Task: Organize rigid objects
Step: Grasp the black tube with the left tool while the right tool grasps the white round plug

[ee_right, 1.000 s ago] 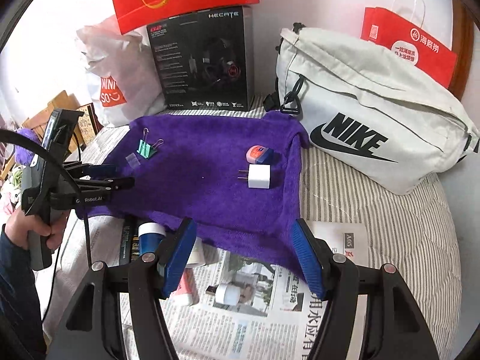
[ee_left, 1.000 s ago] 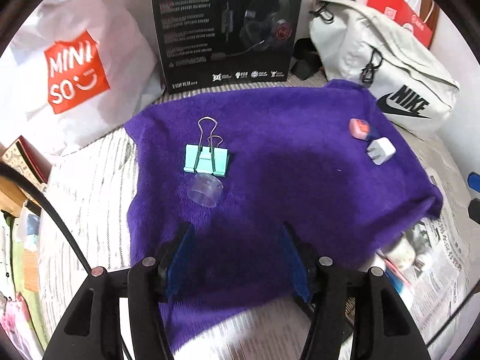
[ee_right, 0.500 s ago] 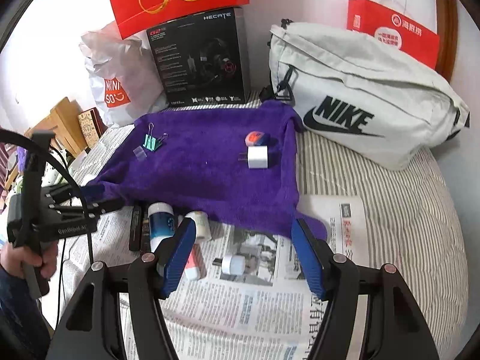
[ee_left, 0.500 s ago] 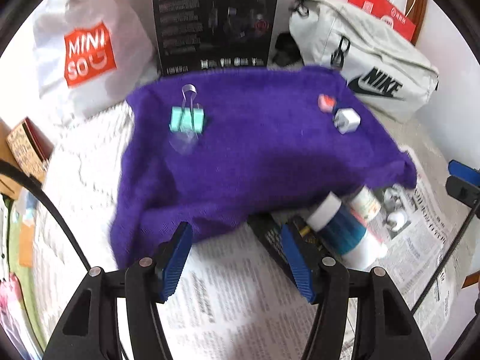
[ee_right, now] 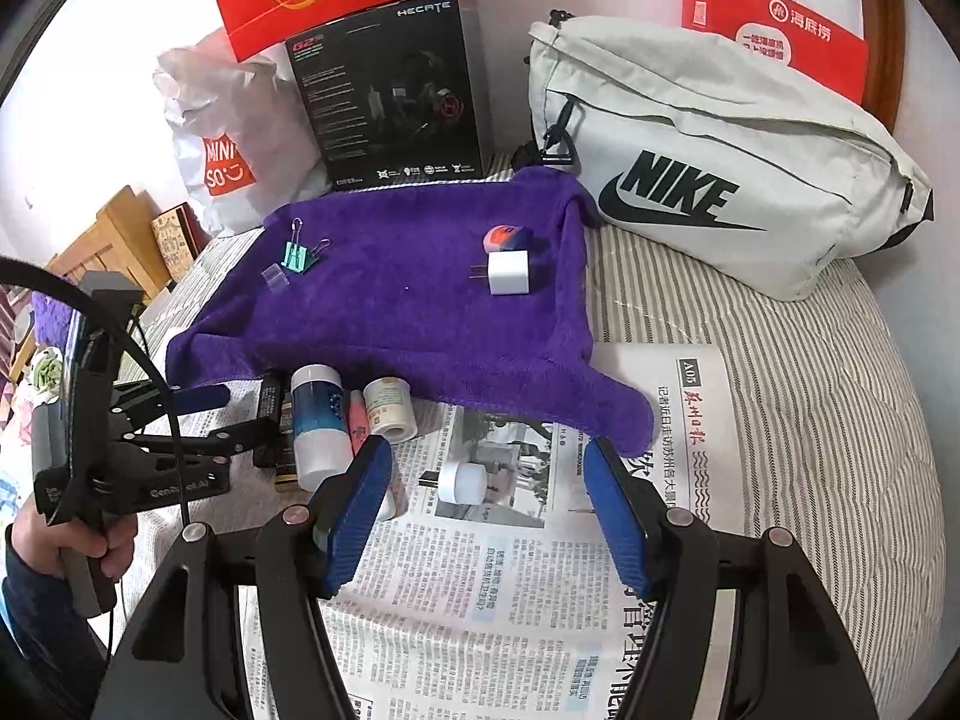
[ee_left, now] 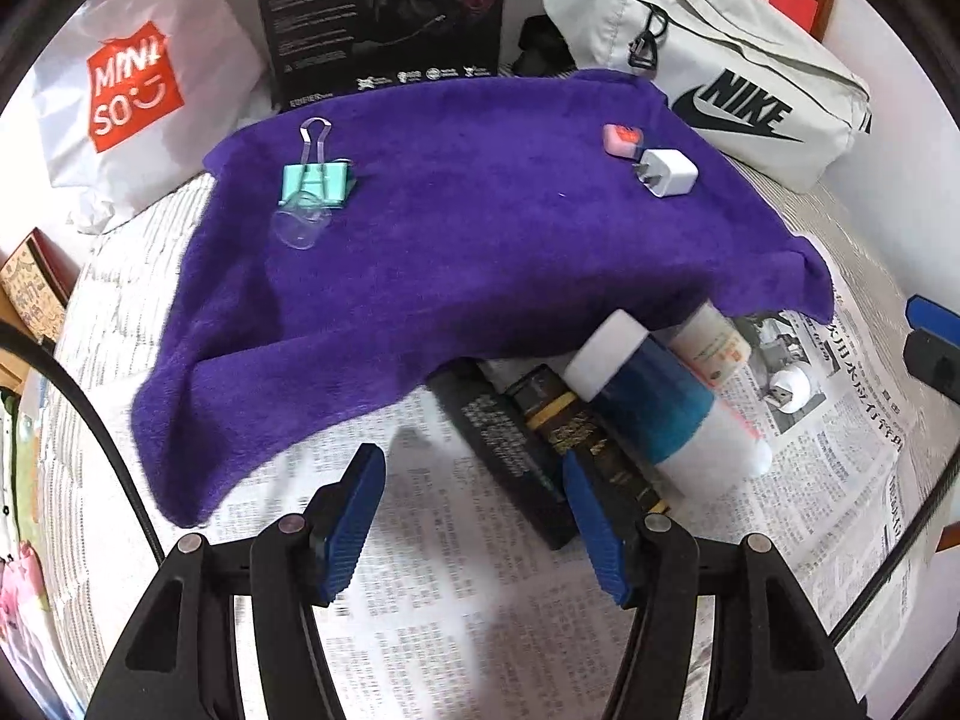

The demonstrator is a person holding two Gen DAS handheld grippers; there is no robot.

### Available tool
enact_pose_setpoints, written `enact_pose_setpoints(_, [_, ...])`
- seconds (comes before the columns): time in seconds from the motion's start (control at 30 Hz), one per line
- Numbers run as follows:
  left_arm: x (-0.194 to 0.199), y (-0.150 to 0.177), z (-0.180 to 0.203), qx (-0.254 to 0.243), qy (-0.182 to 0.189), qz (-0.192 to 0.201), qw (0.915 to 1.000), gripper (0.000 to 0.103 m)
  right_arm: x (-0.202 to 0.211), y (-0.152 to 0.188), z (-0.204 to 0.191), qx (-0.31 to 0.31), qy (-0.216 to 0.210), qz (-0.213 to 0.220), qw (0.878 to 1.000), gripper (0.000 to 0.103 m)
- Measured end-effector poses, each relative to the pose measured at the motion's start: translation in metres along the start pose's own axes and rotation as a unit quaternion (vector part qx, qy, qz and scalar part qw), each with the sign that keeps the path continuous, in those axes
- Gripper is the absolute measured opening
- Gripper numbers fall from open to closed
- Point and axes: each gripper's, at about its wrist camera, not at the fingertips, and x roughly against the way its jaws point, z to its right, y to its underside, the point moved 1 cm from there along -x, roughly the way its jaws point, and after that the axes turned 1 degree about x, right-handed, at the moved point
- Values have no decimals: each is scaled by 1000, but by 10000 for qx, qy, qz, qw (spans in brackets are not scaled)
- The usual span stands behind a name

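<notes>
- Left gripper point(ee_left: 474, 504): fingers held apart, nothing clamped; poised over newspaper point(ee_left: 456, 630) beside 2 dark boxes point(ee_left: 540, 438).
- Right gripper point(ee_right: 486, 504): fingers held apart, nothing clamped; small white plug point(ee_right: 461, 482) seen between them on the newspaper.
- Purple towel point(ee_right: 396, 312): binder clip point(ee_right: 298, 255), white charger point(ee_right: 507, 273), pink eraser point(ee_right: 505, 237) laid on top.
- Blue-and-white bottle point(ee_right: 315, 423): laid at the towel's near edge.
</notes>
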Motion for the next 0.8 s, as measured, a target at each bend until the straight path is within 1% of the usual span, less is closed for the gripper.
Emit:
enact_pose_setpoints(0.1, [0, -1, 3, -3, -23, 3, 10000, 60, -1, 1, -2, 42, -8, -19, 10000, 66])
enact_pose_setpoints(0.23, [2, 4, -2, -86, -182, -47, 9998, 66, -2, 3, -2, 35, -22, -50, 10000, 66])
enact_pose_setpoints(0.4, [4, 9, -15, 13, -217, -79, 9997, 67, -7, 5, 2, -15, -20, -128, 9999, 66])
enact_pose_setpoints(0.5, [4, 7, -14, -8, -235, -70, 9997, 65, -8, 5, 2, -14, -19, -147, 9999, 66])
enact_pose_setpoints(0.63, [-5, 3, -6, -46, -236, -139, 9996, 65, -10, 5, 2, 7, -35, -163, 9999, 66])
enact_pose_setpoints(0.7, [-9, 1, -6, -16, -371, -145, 9992, 67, -11, 5, 2, 23, -37, -176, 9998, 66])
enact_pose_setpoints(0.8, [-9, 2, -10, 52, -358, -89, 9993, 65, -12, 5, 4, 16, -17, -203, 9998, 66])
